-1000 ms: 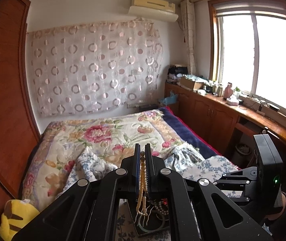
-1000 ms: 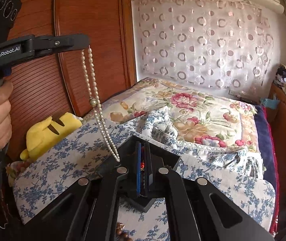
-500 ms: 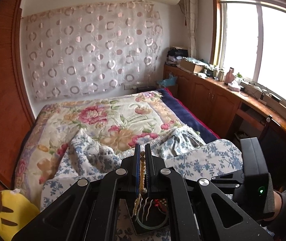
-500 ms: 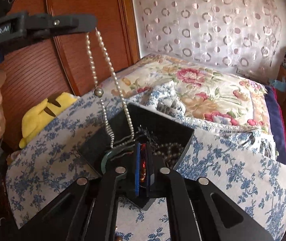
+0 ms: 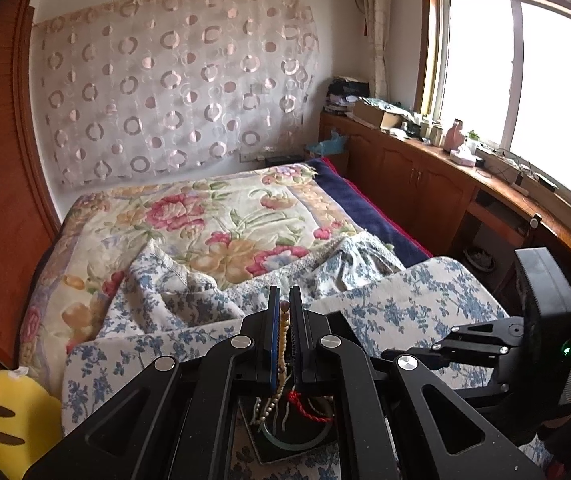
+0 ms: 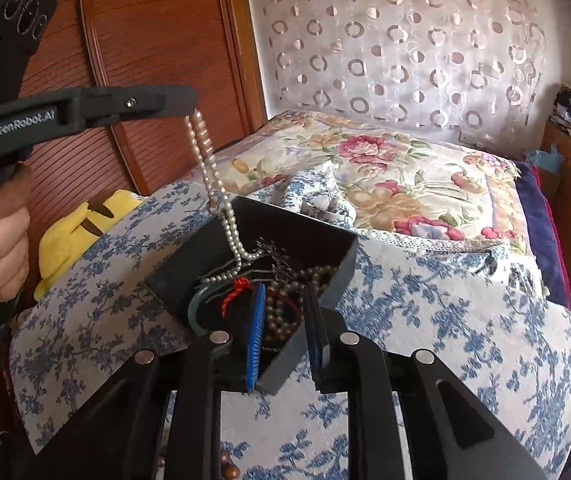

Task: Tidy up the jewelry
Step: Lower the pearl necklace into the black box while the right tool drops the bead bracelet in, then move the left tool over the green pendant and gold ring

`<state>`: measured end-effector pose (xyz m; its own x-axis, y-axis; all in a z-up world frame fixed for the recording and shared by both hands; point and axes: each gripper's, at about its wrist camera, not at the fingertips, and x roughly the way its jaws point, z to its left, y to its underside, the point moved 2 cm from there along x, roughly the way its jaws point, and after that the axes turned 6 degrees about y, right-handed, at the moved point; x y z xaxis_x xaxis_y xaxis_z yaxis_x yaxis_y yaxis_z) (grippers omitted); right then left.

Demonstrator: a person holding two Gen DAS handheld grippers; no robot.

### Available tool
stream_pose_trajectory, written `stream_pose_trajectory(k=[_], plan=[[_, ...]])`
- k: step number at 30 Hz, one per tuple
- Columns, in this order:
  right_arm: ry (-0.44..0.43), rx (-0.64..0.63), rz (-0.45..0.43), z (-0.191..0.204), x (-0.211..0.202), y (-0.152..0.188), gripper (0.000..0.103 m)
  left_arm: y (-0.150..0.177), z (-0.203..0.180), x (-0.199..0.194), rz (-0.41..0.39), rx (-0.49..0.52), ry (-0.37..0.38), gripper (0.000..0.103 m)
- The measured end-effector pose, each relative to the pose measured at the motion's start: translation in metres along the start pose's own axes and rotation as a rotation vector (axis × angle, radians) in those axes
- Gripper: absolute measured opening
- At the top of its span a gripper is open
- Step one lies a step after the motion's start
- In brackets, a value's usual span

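At the centre of the right wrist frame, the pearl necklace (image 6: 221, 204) hung from my left gripper (image 6: 189, 106), clamped tight on its upper loop, while its lower end already lay coiled inside the black jewelry box (image 6: 325, 248) on the blue-flowered cushion (image 6: 465, 320). In the left wrist view the same strand (image 5: 283, 332) ran up between the closed pads. My right gripper (image 6: 283, 320) stood narrowly parted at the near corner of the box, one finger inside over the brown beads (image 6: 285, 312), gripping nothing; its jaws had just been opening. A red cord (image 6: 235, 290) and a green bangle (image 6: 195, 308) lay beside the pearls.

I judged the step to be lowering the necklace into the box. The next move called for sinking the left gripper further, then releasing so that no pearls draped over the rim.

Against the earlier frames, the necklace had dangled clear above the cushion, the box sat lower in the frame, and my right jaws were shut.
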<state>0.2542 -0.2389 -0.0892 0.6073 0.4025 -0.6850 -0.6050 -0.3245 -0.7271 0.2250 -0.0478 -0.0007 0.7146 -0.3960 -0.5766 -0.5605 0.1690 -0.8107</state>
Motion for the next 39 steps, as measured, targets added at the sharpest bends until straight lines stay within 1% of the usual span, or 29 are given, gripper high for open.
stream_pose_trajectory(k=[5,10,13,22,23,27,28,32,35,37,39], plan=[[0.005,0.016,0.0,-0.004,-0.006,0.009,0.021,0.014,-0.004,0.007,0.027,-0.001,0.007,0.004],[0.018,0.022,0.002,-0.003,-0.014,0.022,0.021,0.038,-0.003,0.021,0.088,-0.019,0.011,0.004],[0.019,0.024,0.006,-0.002,-0.016,0.027,0.021,0.046,-0.003,0.027,0.109,-0.023,0.009,0.004],[0.045,0.022,0.006,0.008,-0.027,0.042,0.021,0.058,-0.006,0.021,0.1,-0.015,0.003,0.005],[0.047,0.021,0.005,0.009,-0.028,0.043,0.021,0.059,-0.007,0.019,0.098,-0.015,0.002,0.007],[0.058,0.014,0.008,0.015,-0.033,0.053,0.021,0.064,-0.008,0.008,0.08,-0.009,-0.011,0.027],[0.061,0.011,0.01,0.015,-0.034,0.054,0.021,0.066,-0.009,0.004,0.074,-0.008,-0.014,0.028],[0.072,0.006,0.025,0.021,-0.037,0.069,0.021,0.072,-0.009,-0.009,0.055,-0.008,-0.023,0.041],[0.076,0.013,0.031,0.026,-0.039,0.08,0.021,0.081,-0.012,-0.017,0.047,-0.008,-0.025,0.049],[0.076,0.017,0.035,0.027,-0.039,0.087,0.021,0.089,-0.013,-0.022,0.048,-0.009,-0.025,0.051],[0.075,0.018,0.046,0.032,-0.039,0.094,0.021,0.098,-0.015,-0.026,0.051,-0.011,-0.023,0.058]])
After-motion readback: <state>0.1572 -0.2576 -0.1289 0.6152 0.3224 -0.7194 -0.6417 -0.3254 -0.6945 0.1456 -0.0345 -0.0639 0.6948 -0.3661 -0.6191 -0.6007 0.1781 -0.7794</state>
